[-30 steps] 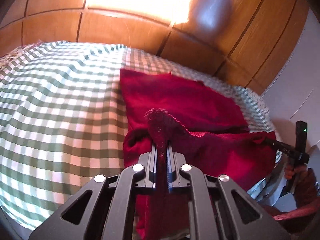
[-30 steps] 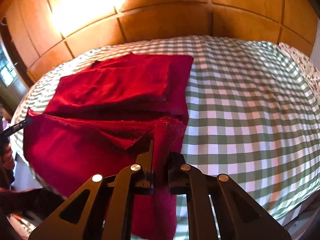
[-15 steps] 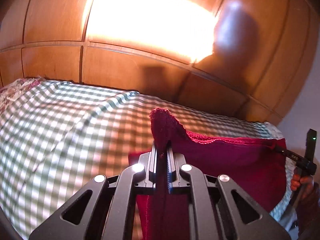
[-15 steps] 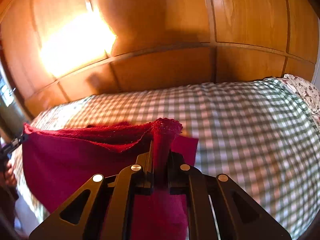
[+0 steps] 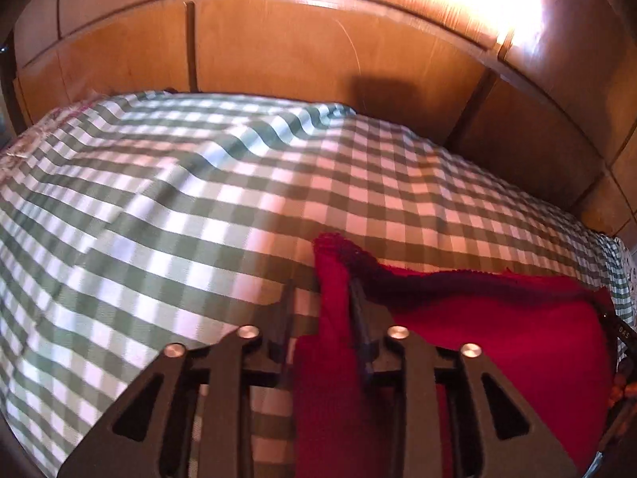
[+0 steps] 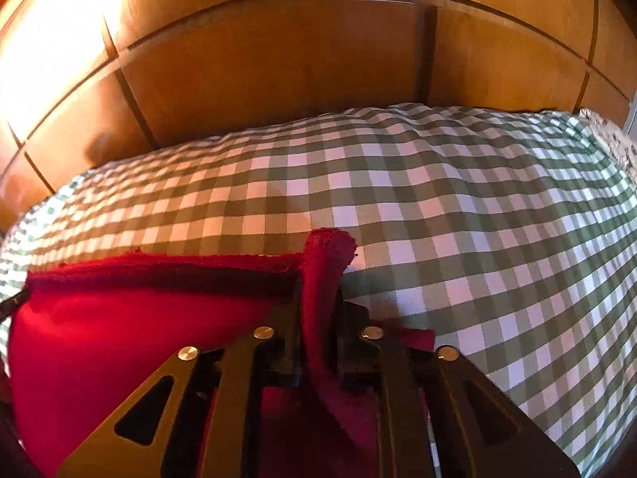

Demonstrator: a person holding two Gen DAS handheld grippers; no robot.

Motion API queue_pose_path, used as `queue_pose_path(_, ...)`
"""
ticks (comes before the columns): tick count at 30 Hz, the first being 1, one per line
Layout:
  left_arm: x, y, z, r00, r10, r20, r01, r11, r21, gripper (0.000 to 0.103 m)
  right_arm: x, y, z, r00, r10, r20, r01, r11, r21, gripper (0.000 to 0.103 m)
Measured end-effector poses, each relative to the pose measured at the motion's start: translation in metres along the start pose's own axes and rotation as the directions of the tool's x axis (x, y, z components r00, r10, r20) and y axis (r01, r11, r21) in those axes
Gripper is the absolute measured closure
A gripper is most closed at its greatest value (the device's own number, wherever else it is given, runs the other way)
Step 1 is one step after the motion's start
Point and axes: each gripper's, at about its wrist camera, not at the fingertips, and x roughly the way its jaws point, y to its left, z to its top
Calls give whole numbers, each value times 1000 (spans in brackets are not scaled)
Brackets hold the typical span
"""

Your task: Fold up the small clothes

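L gripper (image 5: 322,310), R gripper (image 6: 318,302), both angled down, fingers just parted

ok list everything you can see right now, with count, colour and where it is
cloth: one, red, near edge of the bed, a corner standing between the jaws of each tool
bedcover: one, green and white check, spread over the bed
patterned fabric: one, pale floral, at the bed's far right corner
wood panels: several, brown, wall behind the bed
left tool: one, black, jaws just opened, cloth corner against one jaw
right tool: one, black, jaws just opened, cloth corner loose between them
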Motion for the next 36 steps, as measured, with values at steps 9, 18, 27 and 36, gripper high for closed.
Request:
queue_pose_path(9, -80, 15, -51, 996, -46, 76, 39, 994, 97, 58, -74, -8, -22, 996, 34, 82, -32, 999, -26, 43)
queue_pose_path(18, -104, 77, -135, 985, -169, -22, 167, 983, -81, 52, -134, -50, -122, 979, 204, -10, -203, 978, 53, 43)
queue_pose_path(27, -106, 73, -148, 956, -292, -2, 287, 941, -180, 53, -122, -53, -164, 971, 236, -43, -231, 968, 103, 71)
queue_pose_path(36, -124, 84, -167, 926, -377, 24, 372, 899, -232, 43, -126, -54, -160, 970, 237, -52, -232, 969, 89, 89)
